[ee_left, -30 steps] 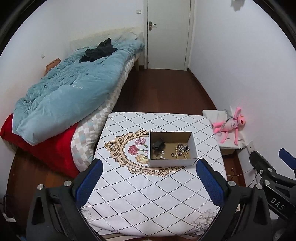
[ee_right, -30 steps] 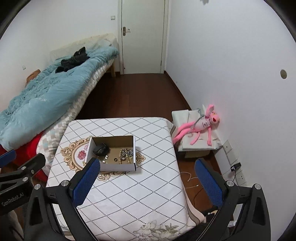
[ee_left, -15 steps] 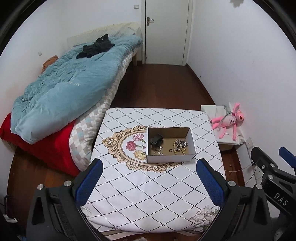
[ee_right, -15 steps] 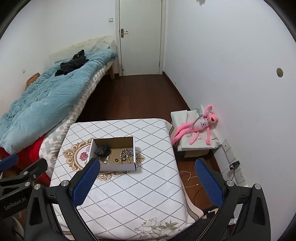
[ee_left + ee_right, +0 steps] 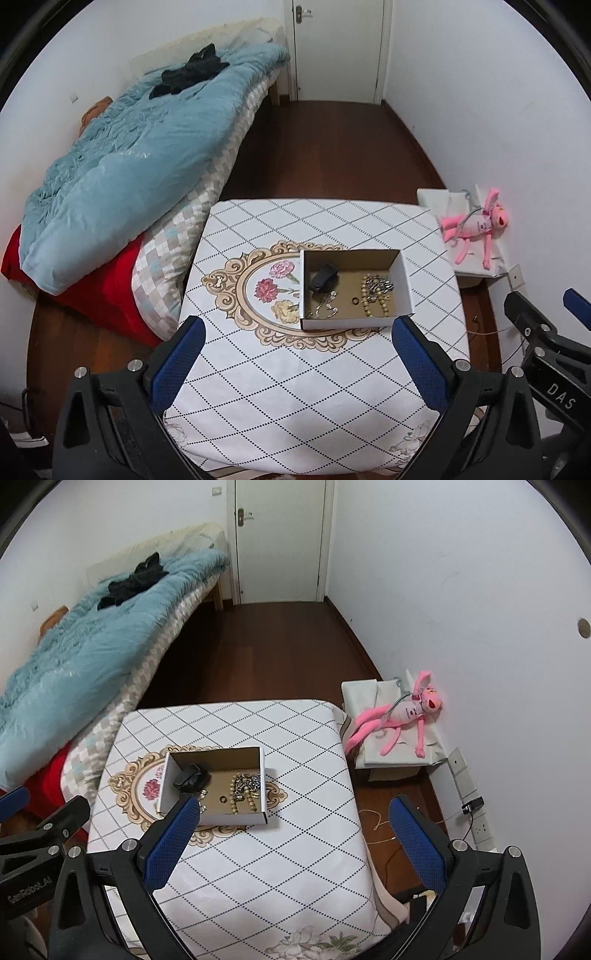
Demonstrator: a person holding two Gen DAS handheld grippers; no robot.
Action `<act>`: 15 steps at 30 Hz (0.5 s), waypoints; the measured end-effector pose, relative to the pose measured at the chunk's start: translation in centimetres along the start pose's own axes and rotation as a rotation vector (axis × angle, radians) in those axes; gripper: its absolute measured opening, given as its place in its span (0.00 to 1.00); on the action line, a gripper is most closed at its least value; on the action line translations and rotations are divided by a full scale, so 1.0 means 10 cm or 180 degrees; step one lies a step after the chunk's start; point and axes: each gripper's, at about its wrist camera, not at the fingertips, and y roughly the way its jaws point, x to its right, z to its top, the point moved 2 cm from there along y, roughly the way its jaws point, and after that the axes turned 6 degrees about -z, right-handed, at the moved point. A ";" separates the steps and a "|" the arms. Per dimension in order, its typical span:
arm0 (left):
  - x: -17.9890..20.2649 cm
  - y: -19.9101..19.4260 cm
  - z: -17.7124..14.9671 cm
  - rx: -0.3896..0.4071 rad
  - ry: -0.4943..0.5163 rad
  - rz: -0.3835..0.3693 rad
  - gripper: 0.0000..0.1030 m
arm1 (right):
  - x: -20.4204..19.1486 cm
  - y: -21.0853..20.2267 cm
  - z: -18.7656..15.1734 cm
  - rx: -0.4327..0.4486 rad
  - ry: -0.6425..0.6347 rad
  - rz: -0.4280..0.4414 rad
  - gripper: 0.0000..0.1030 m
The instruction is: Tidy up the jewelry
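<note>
A small open cardboard box stands on a table with a white diamond-pattern cloth. In it lie a black clip-like item, a silver chain, a small dark ring and a heap of beaded bracelets. My left gripper is open and empty, above the table's near side, short of the box. My right gripper is open and empty, above the table's right part, to the right of the box.
A bed with a blue quilt stands at the left, touching the table's corner. A pink plush toy lies on a low white stand at the right wall. Dark wood floor leads to a closed door.
Both grippers have risen and pulled back a little, so the table and box look slightly smaller and lower. The box and jewelry have not moved. Both grippers stay open.
</note>
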 end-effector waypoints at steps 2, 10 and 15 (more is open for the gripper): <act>-0.02 0.07 0.01 -0.0039 -0.0004 0.0009 1.00 | -0.03 0.10 0.03 -0.0072 -0.0038 0.0003 1.00; -0.05 0.31 0.00 -0.0230 -0.0027 0.0036 1.00 | -0.11 0.38 0.03 -0.0310 -0.0138 -0.0003 1.00; -0.06 0.36 -0.03 -0.0283 -0.0034 0.0025 1.00 | -0.08 0.48 -0.01 -0.0395 -0.0123 -0.0005 1.00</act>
